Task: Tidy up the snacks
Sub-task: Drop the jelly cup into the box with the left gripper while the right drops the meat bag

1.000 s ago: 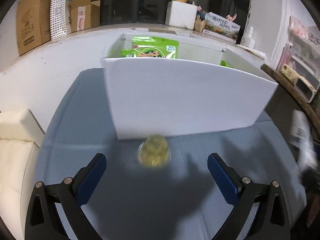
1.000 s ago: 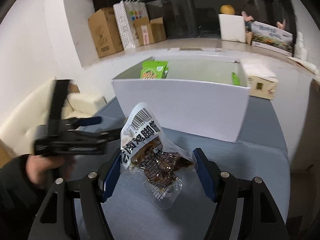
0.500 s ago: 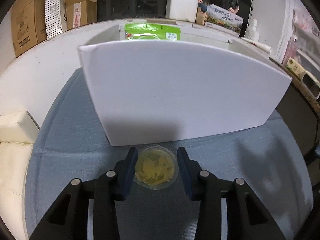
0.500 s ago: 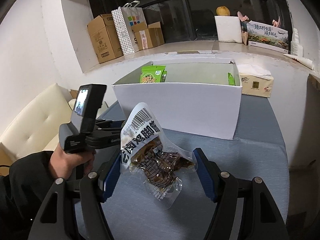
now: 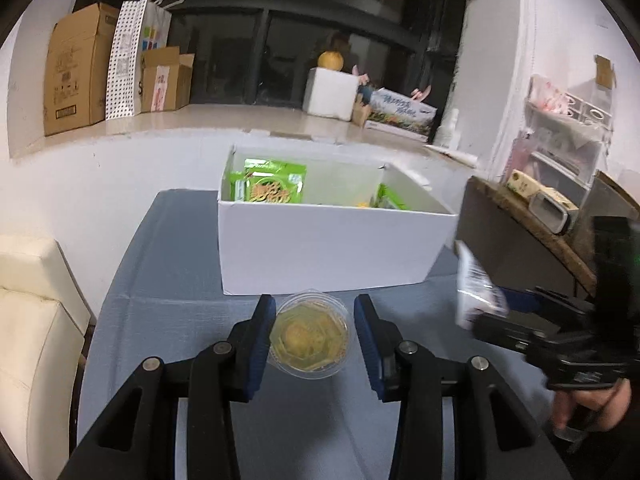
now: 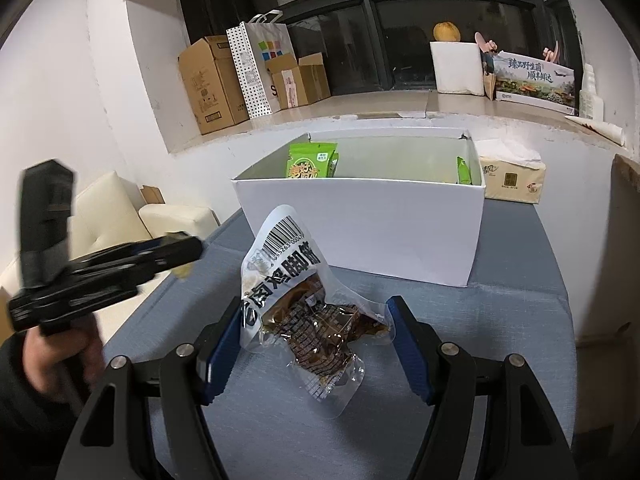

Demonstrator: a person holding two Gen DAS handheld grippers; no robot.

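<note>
Left gripper (image 5: 312,334): my blue pads are clamped on the clear round jelly cup (image 5: 308,334), one on each side of it; the cup sits in my grip above the grey-blue tablecloth (image 5: 168,272), in front of the white box (image 5: 332,248).
Right gripper (image 6: 312,344): my fingers are closed on the vacuum-sealed snack pouch (image 6: 304,304), pressing its two edges; its barcoded top stands tilted up toward the box.
White box: open-topped, on the far half of the table, against the wall.
Inside the box: green snack packets (image 5: 276,186) at the left end and another green packet (image 6: 464,170) at the right end; I cannot see the box floor.
Beside the box: a tissue pack (image 6: 512,178), just right of it.
Other view of my left gripper: blurred, so its pads are hard to read there.
</note>
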